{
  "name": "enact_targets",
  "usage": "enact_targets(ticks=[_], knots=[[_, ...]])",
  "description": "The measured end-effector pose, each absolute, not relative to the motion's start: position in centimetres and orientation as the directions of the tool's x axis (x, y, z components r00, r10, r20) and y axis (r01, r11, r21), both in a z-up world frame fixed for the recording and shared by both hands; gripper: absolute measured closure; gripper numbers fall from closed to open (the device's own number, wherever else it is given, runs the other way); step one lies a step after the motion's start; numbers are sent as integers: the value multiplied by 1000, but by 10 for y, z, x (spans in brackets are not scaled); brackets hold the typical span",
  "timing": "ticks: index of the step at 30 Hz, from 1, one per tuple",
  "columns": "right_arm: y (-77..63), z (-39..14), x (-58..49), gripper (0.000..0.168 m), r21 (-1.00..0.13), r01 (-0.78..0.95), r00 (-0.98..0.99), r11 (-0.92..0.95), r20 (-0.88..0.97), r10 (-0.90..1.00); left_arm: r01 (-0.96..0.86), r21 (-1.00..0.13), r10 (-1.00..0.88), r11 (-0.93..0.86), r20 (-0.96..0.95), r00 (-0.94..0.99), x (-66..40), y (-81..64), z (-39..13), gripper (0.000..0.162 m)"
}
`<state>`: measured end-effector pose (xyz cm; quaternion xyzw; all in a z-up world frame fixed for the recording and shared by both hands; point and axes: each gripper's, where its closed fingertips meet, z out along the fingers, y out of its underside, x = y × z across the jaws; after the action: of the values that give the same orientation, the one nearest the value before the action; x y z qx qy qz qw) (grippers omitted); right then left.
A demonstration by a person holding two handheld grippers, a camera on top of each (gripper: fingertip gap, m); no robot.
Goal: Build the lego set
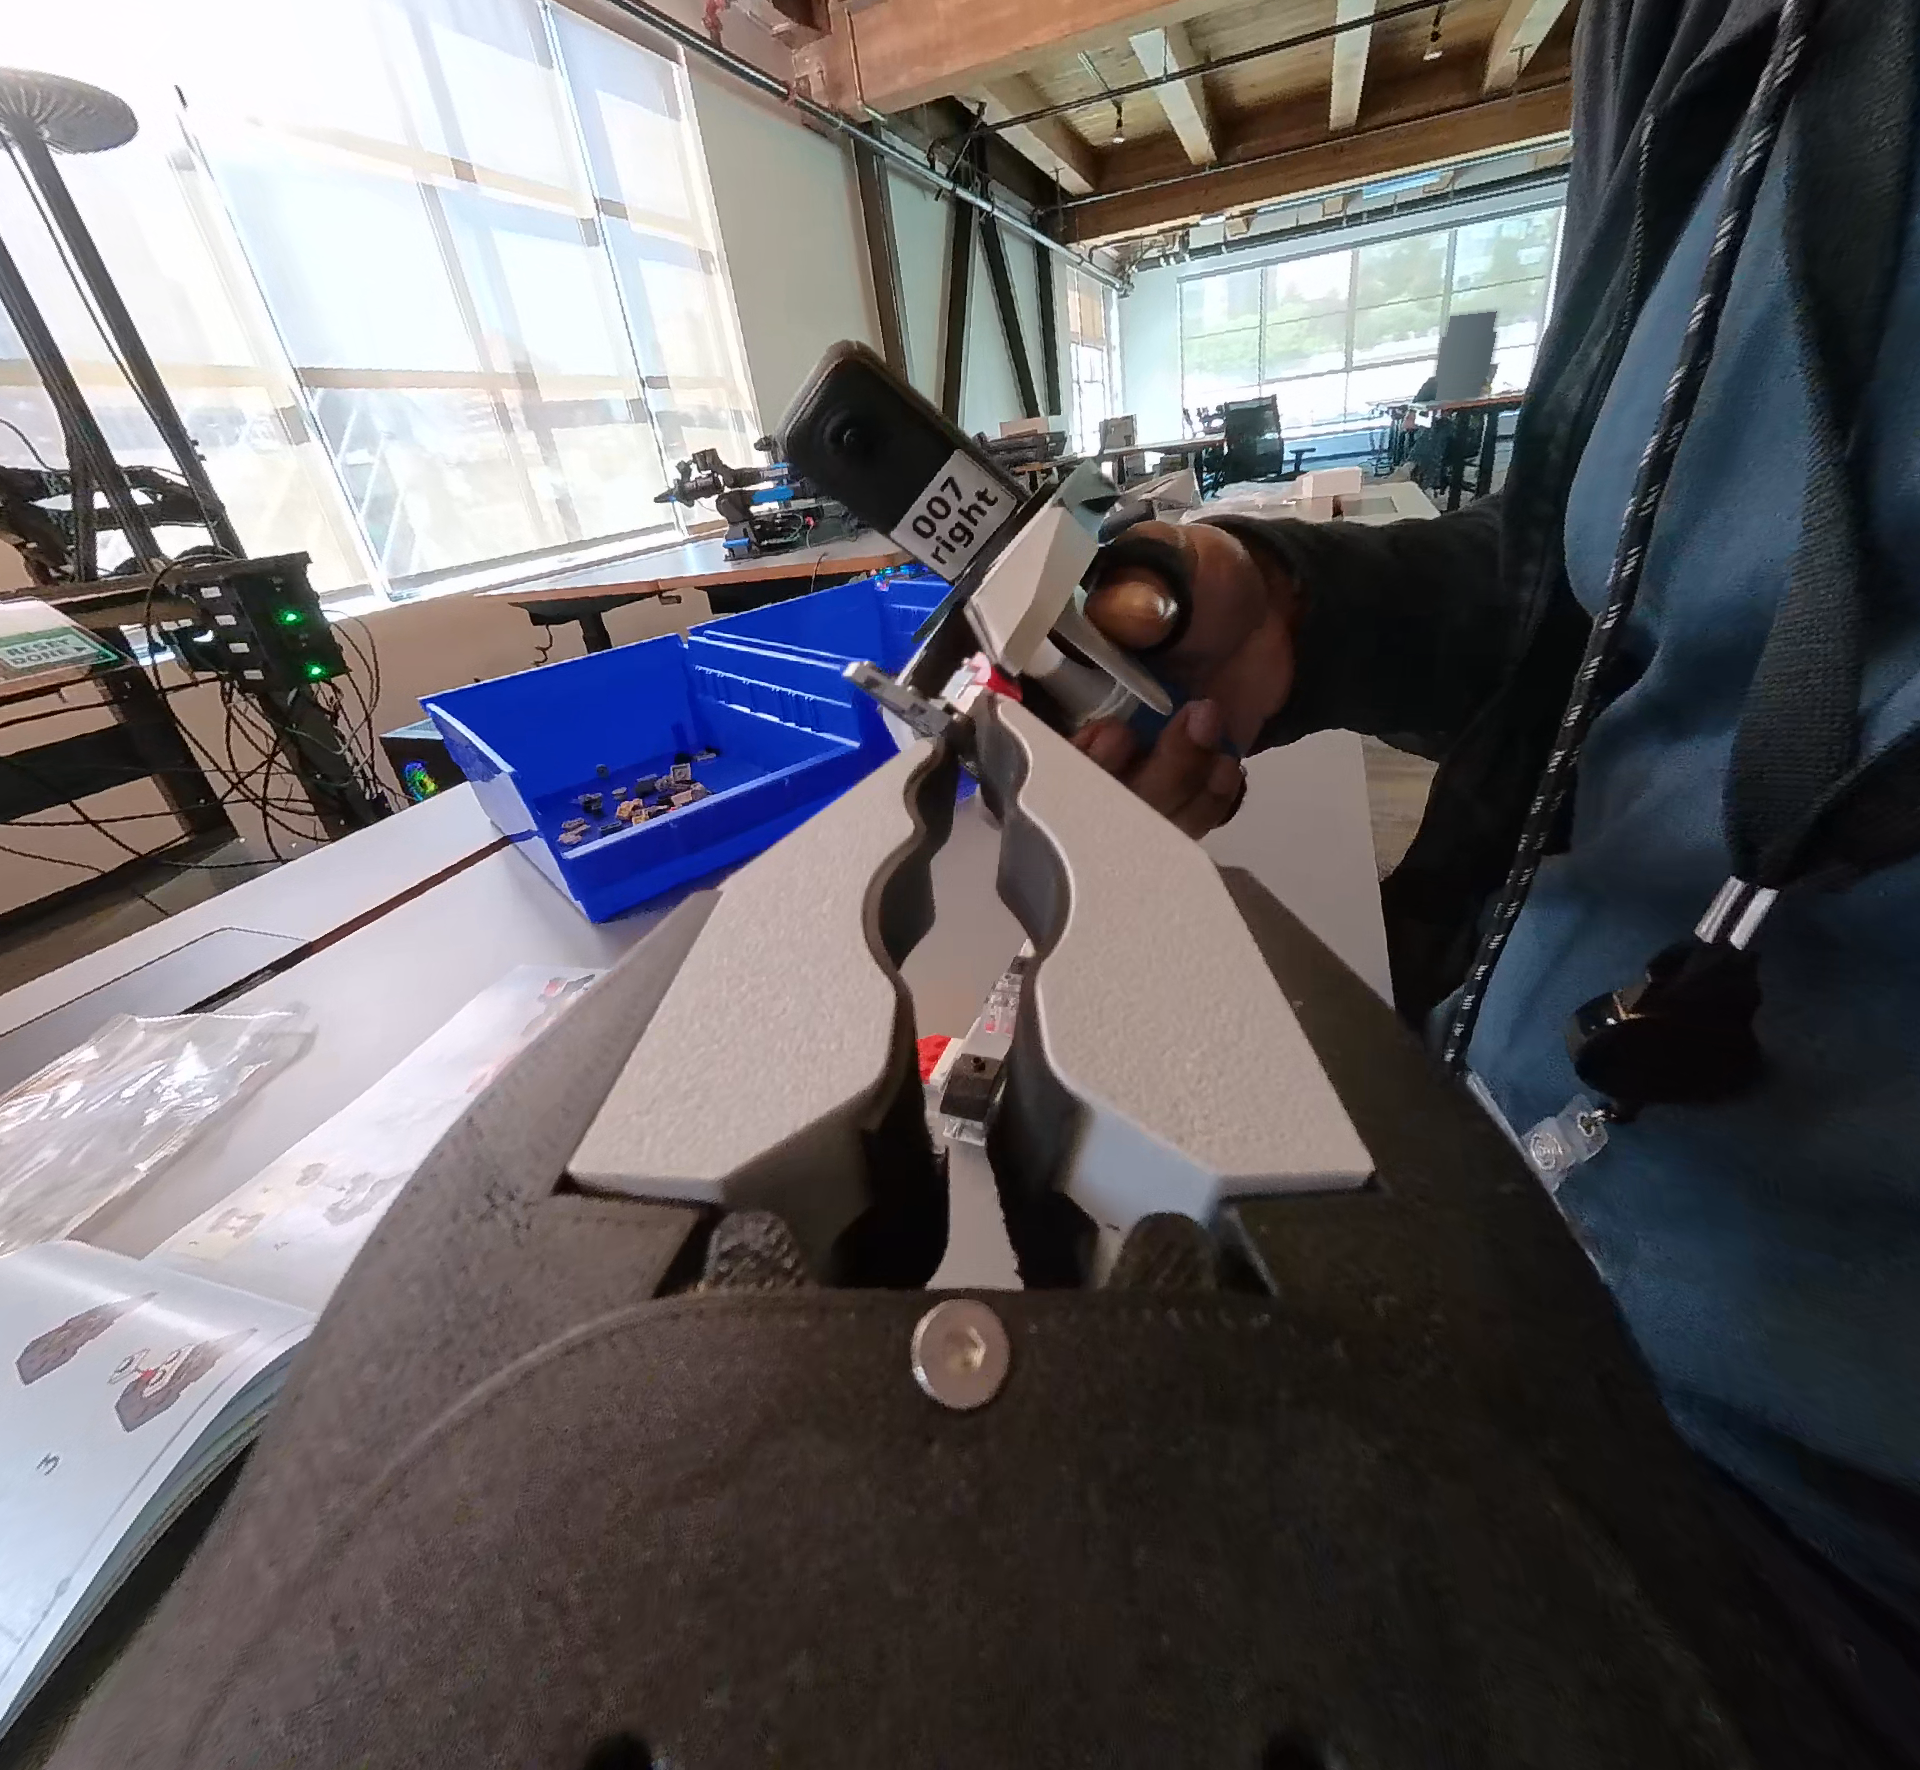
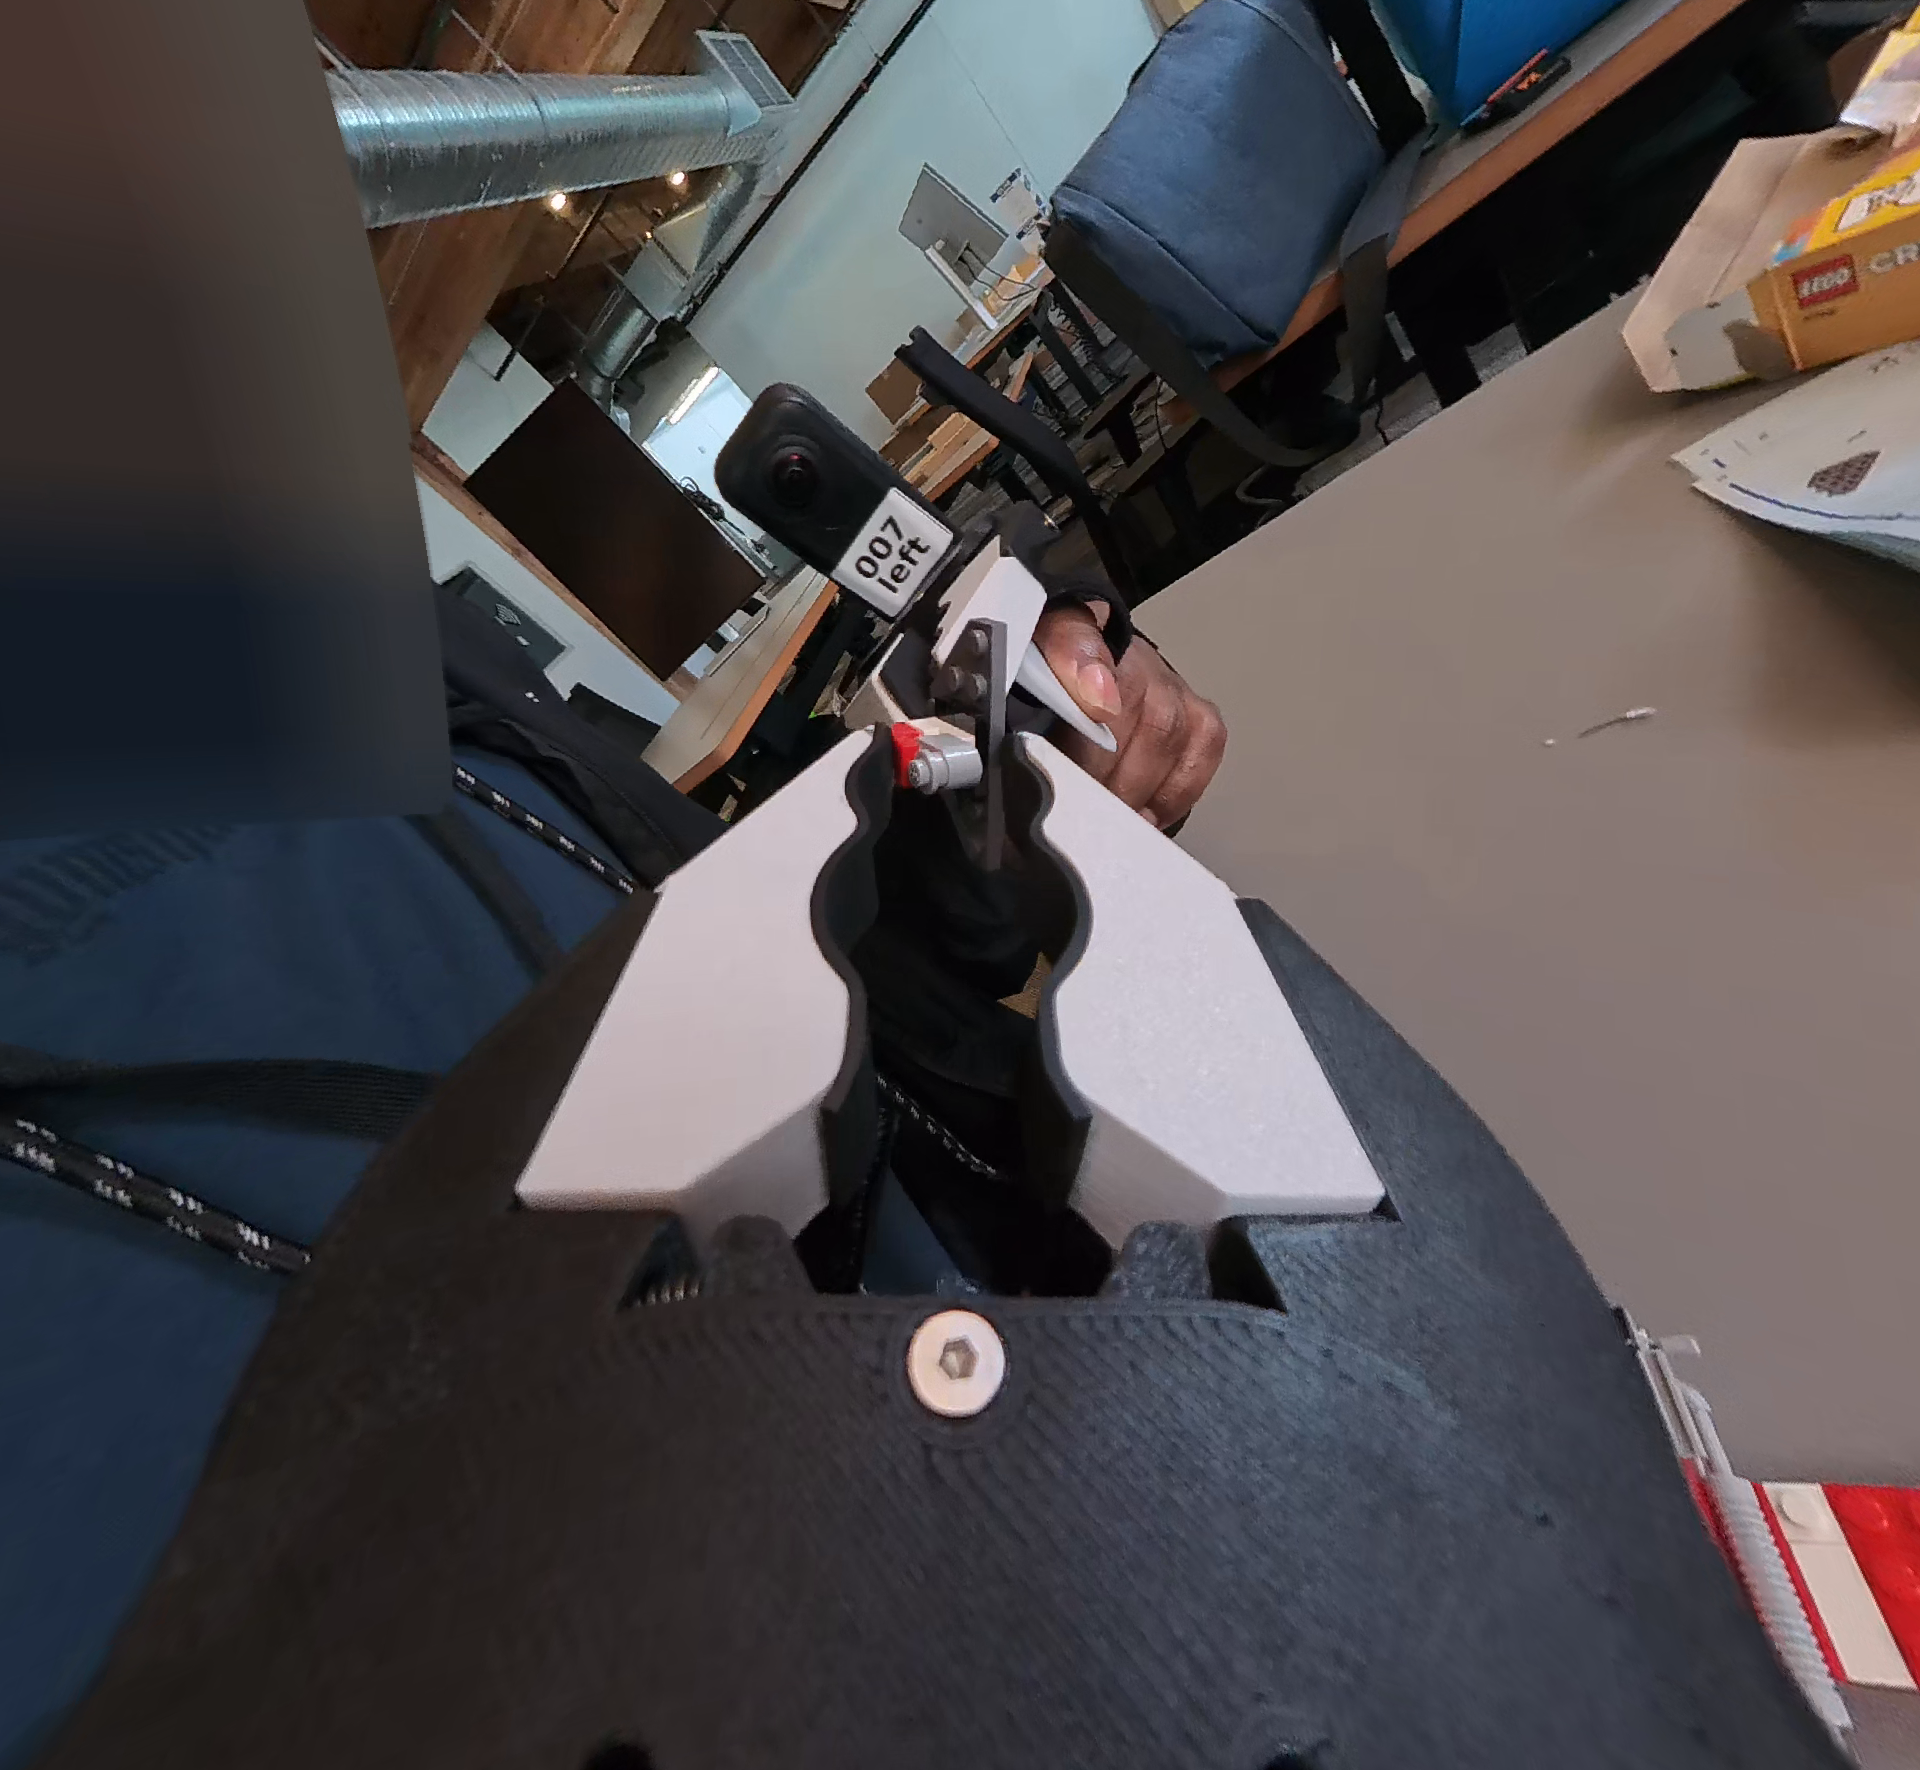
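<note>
The table carries a blue bin of loose bricks at ten o'clock in the left wrist view. Both tools meet mid-air at twelve o'clock. The left hand-held gripper is clamped on a thin dark plate; the right hand-held gripper pinches a small grey-and-red piece against it. Both parts look light, rigid and slippery, best held by their flat edges.

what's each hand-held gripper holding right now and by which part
The left hand-held gripper pinches a dark grey plate by its lower end. The right hand-held gripper grips a small grey-and-red piece at its tips.
</note>
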<state>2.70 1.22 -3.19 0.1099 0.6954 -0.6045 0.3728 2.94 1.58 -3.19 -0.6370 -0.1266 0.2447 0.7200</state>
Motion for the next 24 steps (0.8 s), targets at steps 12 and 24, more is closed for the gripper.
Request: enact_targets(ticks=[12, 24], knots=[[13, -30, 34, 148, -793, 560, -731, 239, -609, -307, -197, -975, 490, 107, -121, 863, 34, 16, -27, 159], [13, -26, 37, 148, -839, 502, -781, 211, -545, -306, -183, -971, 468, 152, -93, 879, 37, 16, -24, 159]])
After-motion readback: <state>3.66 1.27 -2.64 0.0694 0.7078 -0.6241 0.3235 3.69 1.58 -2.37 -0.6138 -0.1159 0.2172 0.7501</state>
